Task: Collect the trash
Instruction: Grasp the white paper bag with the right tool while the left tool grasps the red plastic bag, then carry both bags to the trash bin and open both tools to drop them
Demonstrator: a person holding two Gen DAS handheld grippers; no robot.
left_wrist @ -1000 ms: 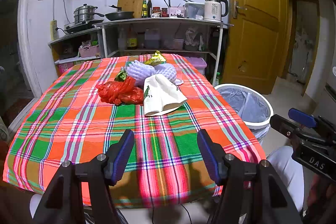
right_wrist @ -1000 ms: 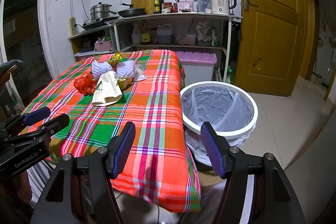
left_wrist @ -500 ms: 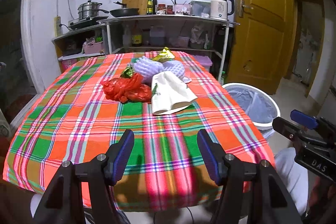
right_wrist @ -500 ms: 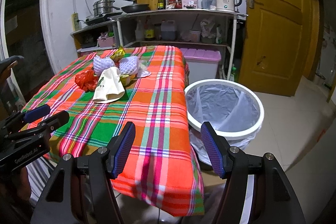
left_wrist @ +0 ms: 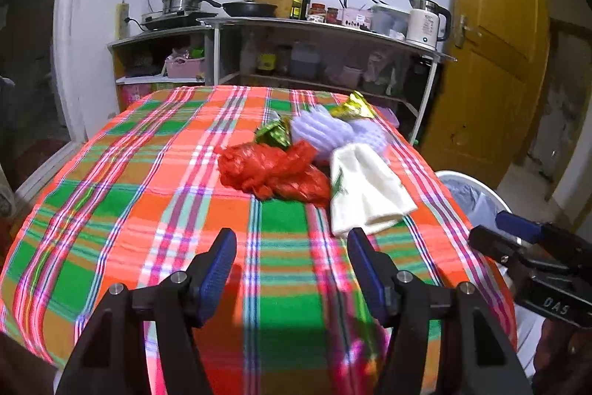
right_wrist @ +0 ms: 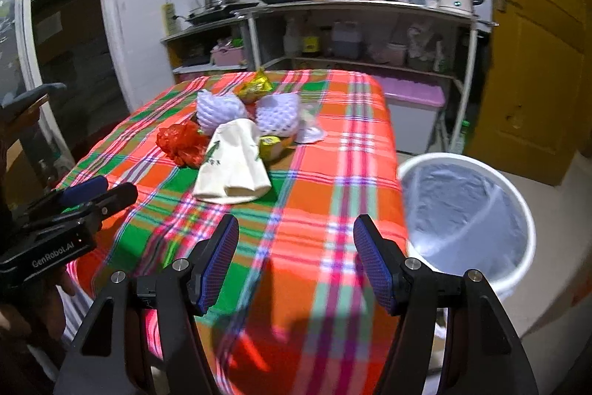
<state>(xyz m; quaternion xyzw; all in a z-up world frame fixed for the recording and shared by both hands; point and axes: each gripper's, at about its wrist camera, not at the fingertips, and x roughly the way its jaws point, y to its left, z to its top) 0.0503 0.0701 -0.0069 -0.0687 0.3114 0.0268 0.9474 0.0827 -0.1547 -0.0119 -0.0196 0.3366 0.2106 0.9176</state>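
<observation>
The left tongs (left_wrist: 292, 265) hang over the near end of the counter (left_wrist: 111, 210), which has a bright checked cloth on it. Their two blue fingers are wide apart and hold nothing. The right tongs (right_wrist: 296, 261) hang over the near right corner of the counter, next to the white trash bin (right_wrist: 518, 221). Their fingers are wide apart too, with nothing in them.

The trash sits in a little heap in the far middle of the counter, well away from both tongs. At the front lies a cream paper bag (left_wrist: 362, 191) with green marks on it. A crumpled red plastic bag (left_wrist: 273, 171) touches its left side. Behind them are two pale purple foam fruit nets (right_wrist: 218, 110), one beside the other. A gold wrapper (right_wrist: 255, 86) pokes up between and behind the nets. A green wrapper (left_wrist: 273, 134) sits behind the red bag. A small yellow cup (right_wrist: 272, 147) lies on the right of the paper bag.

The bin stands on the floor just beside the right edge of the counter. It has a thin clear liner inside.
</observation>
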